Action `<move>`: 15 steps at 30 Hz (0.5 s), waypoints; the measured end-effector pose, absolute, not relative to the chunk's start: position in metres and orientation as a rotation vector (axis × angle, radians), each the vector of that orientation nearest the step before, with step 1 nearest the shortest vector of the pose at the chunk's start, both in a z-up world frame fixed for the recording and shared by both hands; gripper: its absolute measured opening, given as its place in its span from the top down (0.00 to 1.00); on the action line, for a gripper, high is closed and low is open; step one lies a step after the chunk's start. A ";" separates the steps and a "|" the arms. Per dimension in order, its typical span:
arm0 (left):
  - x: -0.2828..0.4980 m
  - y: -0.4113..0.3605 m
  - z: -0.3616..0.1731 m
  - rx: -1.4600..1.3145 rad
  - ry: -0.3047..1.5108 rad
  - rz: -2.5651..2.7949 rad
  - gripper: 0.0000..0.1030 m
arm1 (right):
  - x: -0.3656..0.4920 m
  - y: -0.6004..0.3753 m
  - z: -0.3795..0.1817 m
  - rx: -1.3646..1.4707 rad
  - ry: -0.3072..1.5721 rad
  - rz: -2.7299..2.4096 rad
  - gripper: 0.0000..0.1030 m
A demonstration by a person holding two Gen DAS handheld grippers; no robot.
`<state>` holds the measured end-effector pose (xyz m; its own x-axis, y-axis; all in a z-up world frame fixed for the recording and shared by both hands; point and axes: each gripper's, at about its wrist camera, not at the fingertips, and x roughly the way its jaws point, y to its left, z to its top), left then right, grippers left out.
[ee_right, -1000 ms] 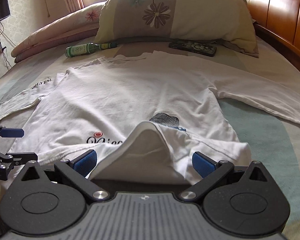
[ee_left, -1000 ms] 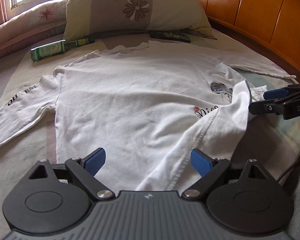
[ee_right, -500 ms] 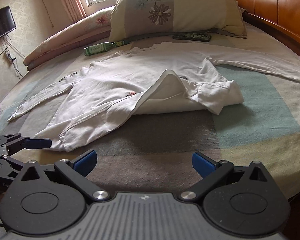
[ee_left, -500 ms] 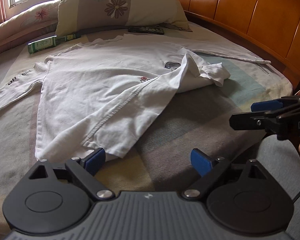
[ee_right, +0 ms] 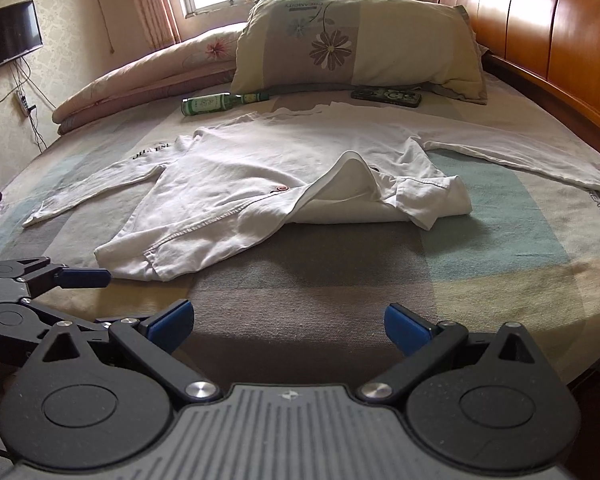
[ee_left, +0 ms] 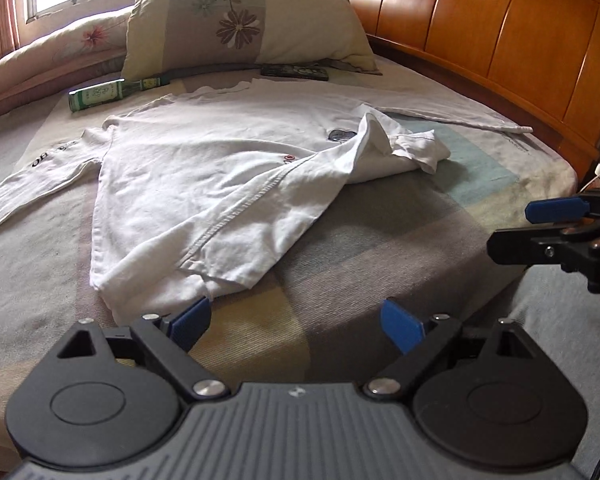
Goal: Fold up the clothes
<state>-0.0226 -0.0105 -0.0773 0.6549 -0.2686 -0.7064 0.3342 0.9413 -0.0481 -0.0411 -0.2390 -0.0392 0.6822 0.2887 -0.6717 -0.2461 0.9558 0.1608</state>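
A white long-sleeved shirt (ee_left: pixel 220 168) (ee_right: pixel 260 168) lies on the bed, sleeves spread left and right, its bottom hem folded up unevenly over the body, with a bunched corner (ee_right: pixel 436 200) at the right. My left gripper (ee_left: pixel 296 320) is open just in front of the shirt's near left corner, nothing between its blue pads. My right gripper (ee_right: pixel 286 322) is open above the bare bedspread, well short of the shirt. Each gripper shows in the other's view: the right gripper (ee_left: pixel 540 224) at the right edge, the left gripper (ee_right: pixel 80 280) at the left edge.
A flowered pillow (ee_right: pixel 356 48) leans at the far side, with a green bottle (ee_right: pixel 212 105) and a dark phone (ee_right: pixel 386 96) lying before it. The wooden headboard (ee_left: pixel 520 48) runs along the right. A rolled quilt (ee_right: pixel 140 84) lies far left; a TV (ee_right: pixel 8 40) hangs on the wall.
Both grippers have let go of the hem and drawn back toward the bed's near edge. The folded-up hem now lies on the shirt body.
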 end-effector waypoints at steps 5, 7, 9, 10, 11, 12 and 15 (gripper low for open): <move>-0.006 -0.005 -0.090 0.130 0.776 -0.324 0.11 | -0.010 -0.236 -0.063 -0.007 0.783 0.290 0.00; 0.003 -0.010 -0.095 0.161 0.767 -0.325 0.11 | 0.001 -0.239 -0.073 0.001 0.792 0.271 0.00; 0.012 -0.017 -0.100 0.215 0.759 -0.321 0.11 | 0.006 -0.243 -0.079 0.033 0.781 0.272 0.00; 0.017 -0.019 -0.102 0.241 0.761 -0.312 0.11 | 0.009 -0.246 -0.082 0.049 0.775 0.274 0.00; 0.022 -0.020 -0.105 0.267 0.764 -0.302 0.11 | 0.011 -0.248 -0.085 0.065 0.769 0.275 0.00; 0.026 -0.022 -0.108 0.292 0.768 -0.292 0.11 | 0.014 -0.250 -0.088 0.081 0.763 0.276 0.00; 0.037 -0.023 -0.116 0.358 0.769 -0.269 0.09 | 0.021 -0.257 -0.096 0.129 0.744 0.280 0.00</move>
<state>0.0373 -0.0229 -0.1160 0.6898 -0.1058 -0.7163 0.3636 0.9061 0.2162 0.0212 -0.2573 -0.0962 0.7006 0.2959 -0.6493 -0.2047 0.9551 0.2143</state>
